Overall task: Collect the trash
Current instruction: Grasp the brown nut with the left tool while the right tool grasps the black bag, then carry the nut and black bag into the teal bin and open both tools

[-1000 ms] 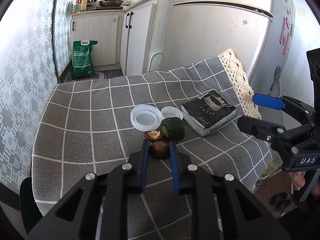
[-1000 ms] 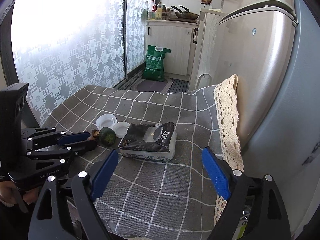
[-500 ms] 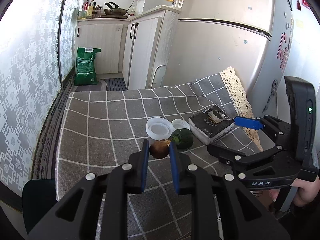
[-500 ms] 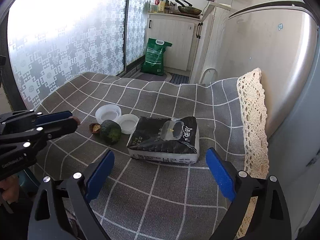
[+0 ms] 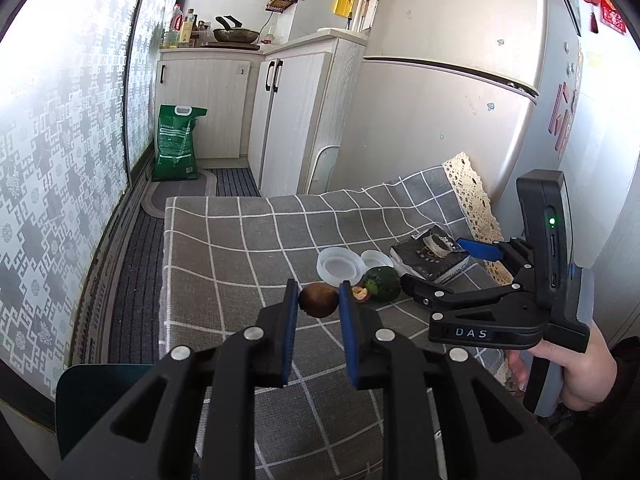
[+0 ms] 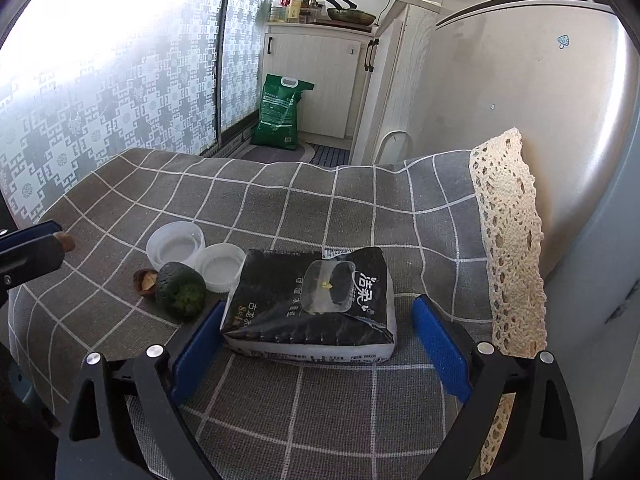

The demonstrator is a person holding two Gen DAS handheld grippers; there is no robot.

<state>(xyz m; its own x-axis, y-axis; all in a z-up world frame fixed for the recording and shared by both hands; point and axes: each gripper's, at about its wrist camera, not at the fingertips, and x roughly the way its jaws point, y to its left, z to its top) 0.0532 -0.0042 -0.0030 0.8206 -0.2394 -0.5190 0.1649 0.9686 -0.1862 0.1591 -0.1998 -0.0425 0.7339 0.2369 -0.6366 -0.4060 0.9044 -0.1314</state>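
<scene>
Tissue pack (image 6: 312,300) sits between wide-open right tool (image 6: 316,344); left tool (image 5: 319,300) grips brown pit (image 5: 318,301) above bare cloth.

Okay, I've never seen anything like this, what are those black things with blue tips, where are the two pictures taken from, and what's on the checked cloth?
No robot here: a person holds two hand-held claws, each with a fisheye camera looking along its blue fingers. One picture is from the left claw, which is shut on a brown round scrap, lifted off the table. The other is from the right claw, open, its fingers either side of a black tissue pack without pressing it. On the checked tablecloth also lie two white plastic lids, a green avocado and a brown shell piece.
</scene>
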